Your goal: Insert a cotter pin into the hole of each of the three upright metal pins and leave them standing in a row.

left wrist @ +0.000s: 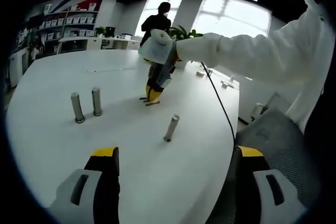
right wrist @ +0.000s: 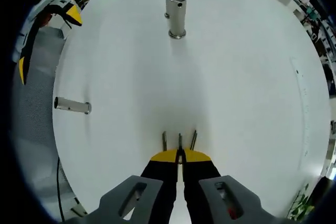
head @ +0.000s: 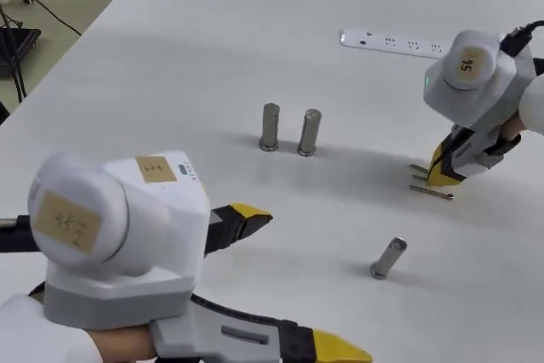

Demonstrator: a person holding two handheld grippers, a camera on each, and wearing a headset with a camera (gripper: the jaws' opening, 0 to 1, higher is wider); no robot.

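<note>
the right gripper [right wrist: 179, 157] has its yellow-tipped jaws drawn together low over the white tabletop [head: 170, 57]. three thin metal cotter pins lie there side by side, and the near end of the middle cotter pin [right wrist: 179, 141] runs into the seam between the tips, so it looks pinched, though only by its very end. that shallow hold is the first risk: a thin pin held at one end could swivel or slip free on the lift. the two outer cotter pins [right wrist: 164, 141] lie just beside the tips and could be dragged or flicked along. a short grey steel post with a flanged foot [head: 269, 127] and its twin [head: 309, 133] stand upright close together near the middle of the table. a third steel post [head: 388, 258] stands well apart from them, nearer the person. the cross hole [right wrist: 181, 3] near the top of the closer post is small, so a slightly skewed pin would likely miss and push sideways on the post. nothing braces the posts, because the left gripper [head: 302, 282] hangs wide open and empty, well away from them. a toppled post would probably knock its close neighbour over too. the third post sits out of line, and nudging it into the row could tip it.
</note>
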